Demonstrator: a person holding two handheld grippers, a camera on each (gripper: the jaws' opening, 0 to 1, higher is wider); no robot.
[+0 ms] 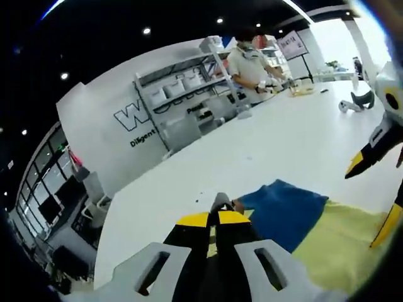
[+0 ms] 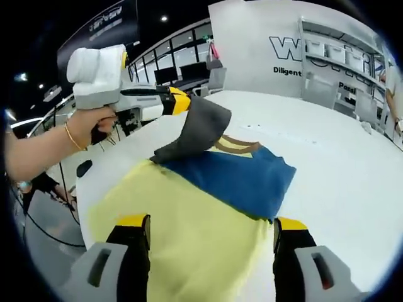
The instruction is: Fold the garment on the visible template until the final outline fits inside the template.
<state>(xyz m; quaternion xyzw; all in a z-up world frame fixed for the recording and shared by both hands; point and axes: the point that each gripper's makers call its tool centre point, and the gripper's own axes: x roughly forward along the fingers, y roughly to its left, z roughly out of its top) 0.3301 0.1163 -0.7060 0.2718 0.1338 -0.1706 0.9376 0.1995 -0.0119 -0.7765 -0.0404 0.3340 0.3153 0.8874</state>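
The garment [image 2: 208, 207] lies on the white table [image 2: 340, 176]. It is yellow at the near end, blue [image 1: 286, 211] further up, with a brown collar [image 2: 236, 145] and a grey sleeve [image 2: 201, 126]. In the right gripper view, my left gripper [image 2: 179, 100], held by a hand [image 2: 97, 123], is shut on the grey sleeve and holds it lifted above the blue part. In the left gripper view, its jaws [image 1: 220, 211] are closed on the fabric edge. My right gripper [image 2: 211, 229] stands wide open over the yellow part, touching nothing, and also appears at the right of the left gripper view [image 1: 371, 198].
A person [image 1: 252, 63] works at the table's far end, beside grey shelves [image 1: 189, 88] along a white wall. A white and black object [image 1: 356, 100] lies far out on the table. The table's edge [image 2: 82, 189] drops off by the garment's yellow end.
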